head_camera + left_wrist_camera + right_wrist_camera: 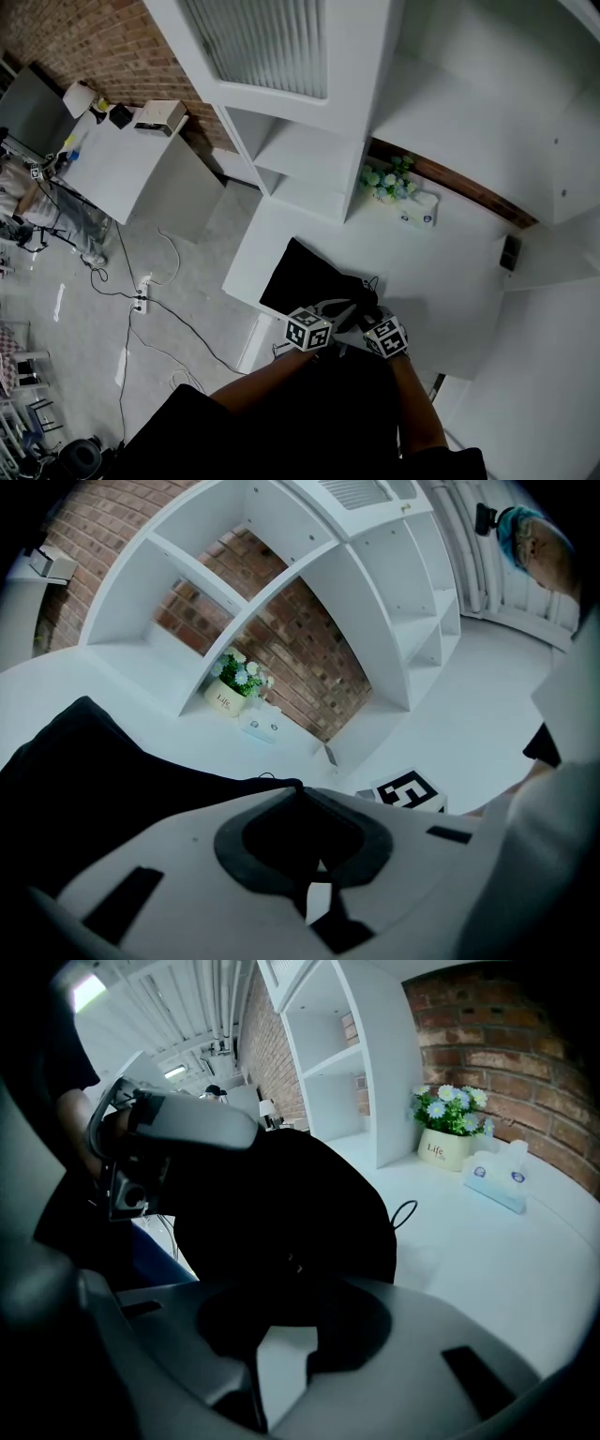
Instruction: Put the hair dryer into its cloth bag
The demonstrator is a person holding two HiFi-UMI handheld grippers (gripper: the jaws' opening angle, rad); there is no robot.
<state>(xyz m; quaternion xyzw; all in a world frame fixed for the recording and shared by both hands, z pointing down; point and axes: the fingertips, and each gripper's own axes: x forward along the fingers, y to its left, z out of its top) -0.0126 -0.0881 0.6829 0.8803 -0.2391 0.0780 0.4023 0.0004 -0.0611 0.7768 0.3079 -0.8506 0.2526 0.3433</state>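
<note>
Holding the cloth bag (305, 279) by its edge (hair dryer unseen, probably already inside)
The left gripper (302, 789) and right gripper (298, 1290) each clamp black fabric between their fingers; next likely needs the opening drawn closed.

L gripper (300, 789), R gripper (302, 1283) adjacent; fingers (187, 855) closed

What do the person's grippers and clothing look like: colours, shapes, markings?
Both the left gripper and right gripper have pale grey jaws, dark-padded round a scooped opening, with dark rectangular slots. Each carries a cube of black-and-white square markers. The person wears a dark top.
</note>
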